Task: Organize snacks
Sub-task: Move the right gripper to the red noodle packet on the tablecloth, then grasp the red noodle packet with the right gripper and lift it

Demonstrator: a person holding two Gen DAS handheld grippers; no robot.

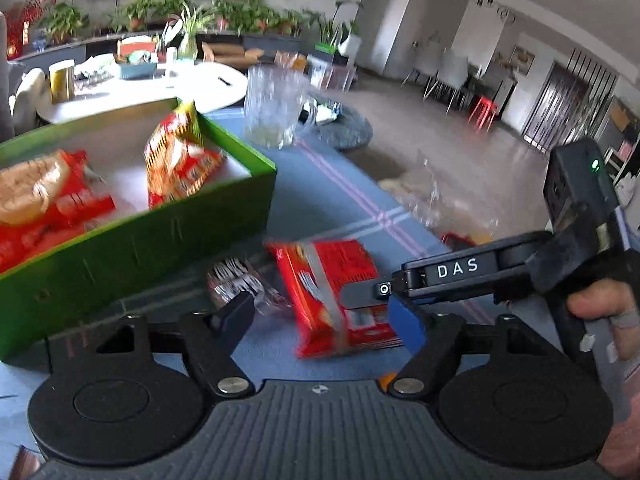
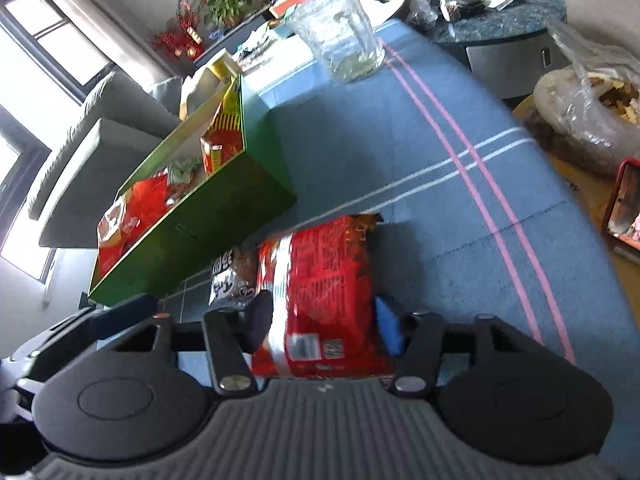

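Note:
A green box (image 1: 160, 240) stands on the blue tablecloth, holding several red snack packets (image 1: 180, 160); it also shows in the right wrist view (image 2: 208, 232). A red snack packet (image 1: 332, 296) lies beside the box. My right gripper (image 2: 324, 320) is closed around this red packet (image 2: 324, 292), one finger on each side. In the left wrist view the right gripper (image 1: 372, 296) reaches in from the right onto the packet. My left gripper (image 1: 328, 320) is open and empty, hovering just above it. A dark clear-wrapped packet (image 1: 236, 284) lies next to the red one, by the box wall.
A glass mug (image 1: 276, 108) stands at the far end of the blue tablecloth (image 2: 440, 168). A white round table (image 1: 160, 84) with clutter lies beyond. A dark round table (image 2: 500, 28) and plastic bags (image 2: 592, 116) sit past the right edge.

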